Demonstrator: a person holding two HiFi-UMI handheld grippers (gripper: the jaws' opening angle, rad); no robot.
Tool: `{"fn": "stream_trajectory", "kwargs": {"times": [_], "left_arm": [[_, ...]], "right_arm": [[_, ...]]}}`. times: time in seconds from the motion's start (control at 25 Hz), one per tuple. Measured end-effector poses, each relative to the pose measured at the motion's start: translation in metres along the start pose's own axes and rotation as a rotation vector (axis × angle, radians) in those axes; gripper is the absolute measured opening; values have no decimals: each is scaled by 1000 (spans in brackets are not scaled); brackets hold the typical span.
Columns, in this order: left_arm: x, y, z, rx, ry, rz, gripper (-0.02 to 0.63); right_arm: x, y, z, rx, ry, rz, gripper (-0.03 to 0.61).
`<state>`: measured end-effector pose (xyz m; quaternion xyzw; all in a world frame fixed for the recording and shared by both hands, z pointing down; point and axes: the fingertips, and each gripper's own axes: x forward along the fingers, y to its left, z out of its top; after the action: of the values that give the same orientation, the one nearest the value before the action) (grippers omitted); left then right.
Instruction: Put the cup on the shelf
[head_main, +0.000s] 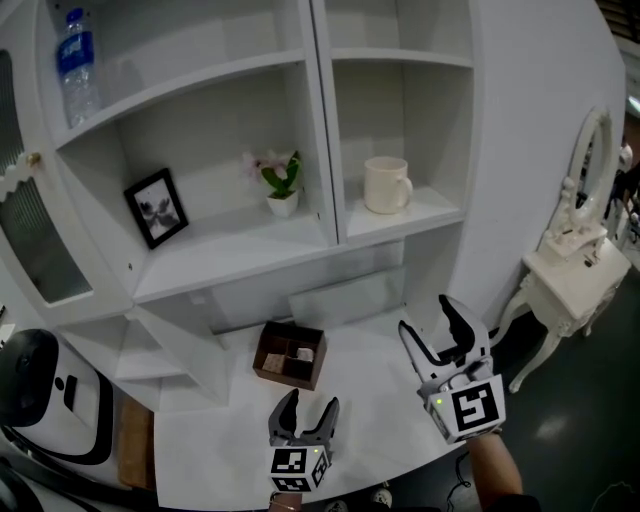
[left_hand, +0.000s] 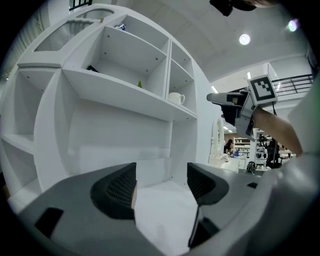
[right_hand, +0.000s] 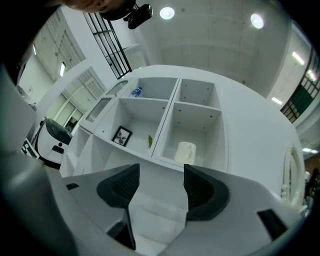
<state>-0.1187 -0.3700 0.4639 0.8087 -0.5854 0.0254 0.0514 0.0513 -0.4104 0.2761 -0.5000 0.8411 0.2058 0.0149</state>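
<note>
The cream ceramic cup with a side handle (head_main: 386, 185) stands upright in the lower right compartment of the white rounded shelf unit (head_main: 322, 130), well apart from both grippers. A vertical divider separates it from the next compartment, where a small pink-flowered plant in a white pot (head_main: 281, 185) stands beside a leaning black-framed picture (head_main: 157, 207). A clear plastic water bottle with a blue label (head_main: 77, 68) stands on the level above. On the white counter (head_main: 380, 420) below, a brown wooden box with compartments (head_main: 290, 354) sits between the shelf and the left gripper (head_main: 311, 405). That gripper's jaws are spread with only the counter between them. The right gripper (head_main: 424, 313) is likewise spread and holds nothing. A white carved dressing table with an oval mirror (head_main: 575, 270) stands to the right. The right gripper view looks over its parted jaws at the cup (right_hand: 185, 152), the picture (right_hand: 122, 135) and the bottle (right_hand: 136, 92). The left gripper view looks up from low down, showing the cup (left_hand: 175, 98) small above the shelf edge and the right gripper (left_hand: 212, 98) from the side, raised in the air.
</note>
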Motion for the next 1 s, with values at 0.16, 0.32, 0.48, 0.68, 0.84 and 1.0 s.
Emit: {"fn": "stream_trajectory", "kwargs": {"times": [0.16,0.32,0.48,0.68,0.84,1.0], "left_arm": [[-7,-9,-4,7,-15,-26,318],[-13,-16,-13,-12,-24,-57,318],[-19,-23,-23,-63,-40,-102,318],[-30,-26,-47,-50,-10,-105,318],[-36,-28,-75,-50,35,-116,318],[-42,-30,-101,-51,89,-115,316]], "right_arm": [[-19,21,-28,37,13,9,279],[-34,40,-57,27,59,18,279],[-53,56,-91,79,125,-19,279],[-75,80,-133,153,215,-25,279],[-92,100,-164,169,301,-19,278],[-111,125,-200,220,398,4,275]]}}
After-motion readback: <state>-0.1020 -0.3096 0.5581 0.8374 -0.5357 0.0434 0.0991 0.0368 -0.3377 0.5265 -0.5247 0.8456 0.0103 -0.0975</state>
